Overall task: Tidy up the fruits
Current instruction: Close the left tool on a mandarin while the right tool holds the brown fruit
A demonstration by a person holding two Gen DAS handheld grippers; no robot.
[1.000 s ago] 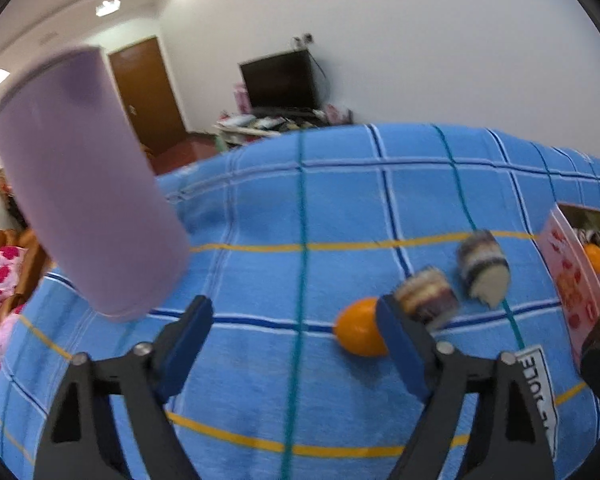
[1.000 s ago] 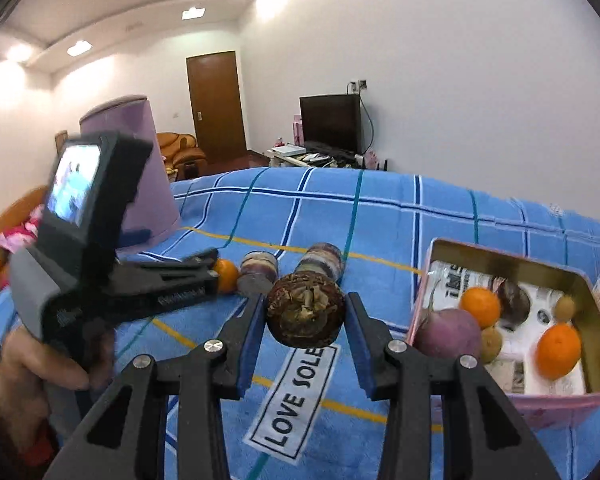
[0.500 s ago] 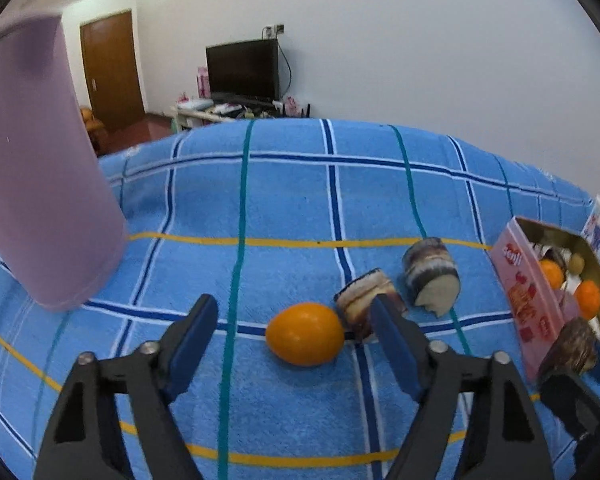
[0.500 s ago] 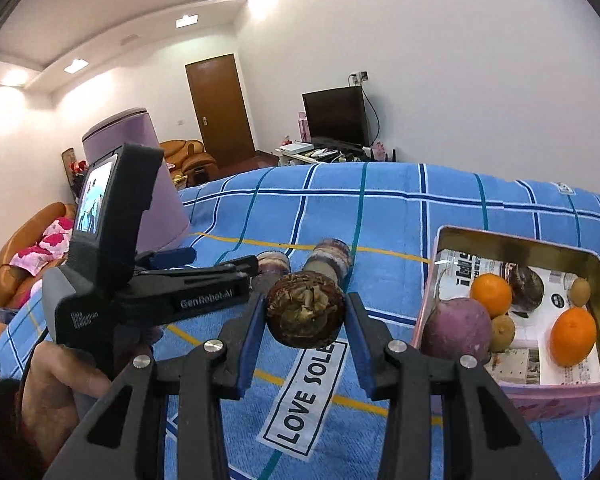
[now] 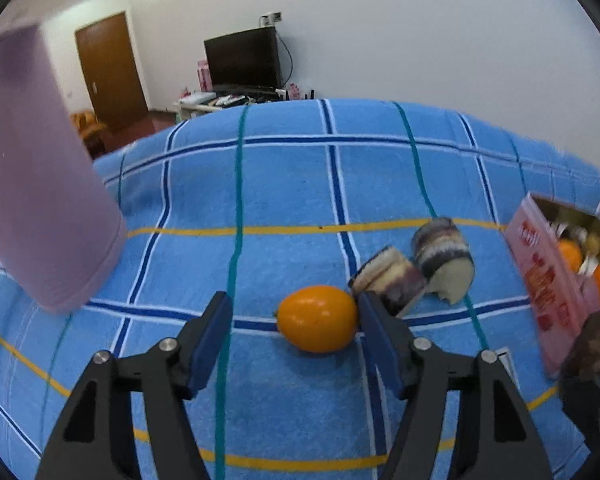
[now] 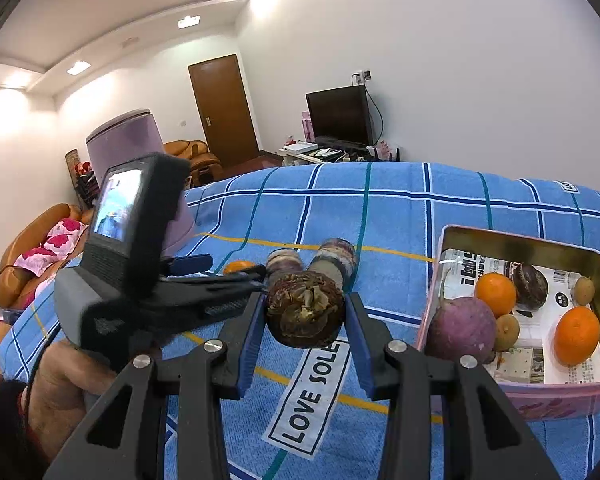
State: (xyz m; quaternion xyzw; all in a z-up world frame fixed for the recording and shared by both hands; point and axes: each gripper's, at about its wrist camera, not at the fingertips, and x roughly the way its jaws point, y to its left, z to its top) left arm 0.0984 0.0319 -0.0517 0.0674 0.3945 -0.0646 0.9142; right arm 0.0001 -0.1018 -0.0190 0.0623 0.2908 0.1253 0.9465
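Orange oval citrus fruit [image 5: 317,318] lies on the blue checked cloth [image 5: 284,184], between the spread fingers of the left gripper [image 5: 292,334], touching its right pad. Right gripper [image 6: 305,334] clamps a brown rough taro root [image 6: 305,312] above the cloth, left of the pink rectangular tin [image 6: 516,240].

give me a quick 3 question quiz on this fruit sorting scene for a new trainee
1. True or false: the left hand-held gripper is shut on the orange fruit.
2. Multiple choice: the right hand-held gripper is shut on A) a brown rough taro-like root B) an orange C) nothing.
3. Fill in: the purple round vegetable lies inside the pink ___.

Key:
1. False. It is open, and the fruit lies on the blue checked cloth near its right finger.
2. A.
3. Box, along with two oranges and a few small brown fruits.
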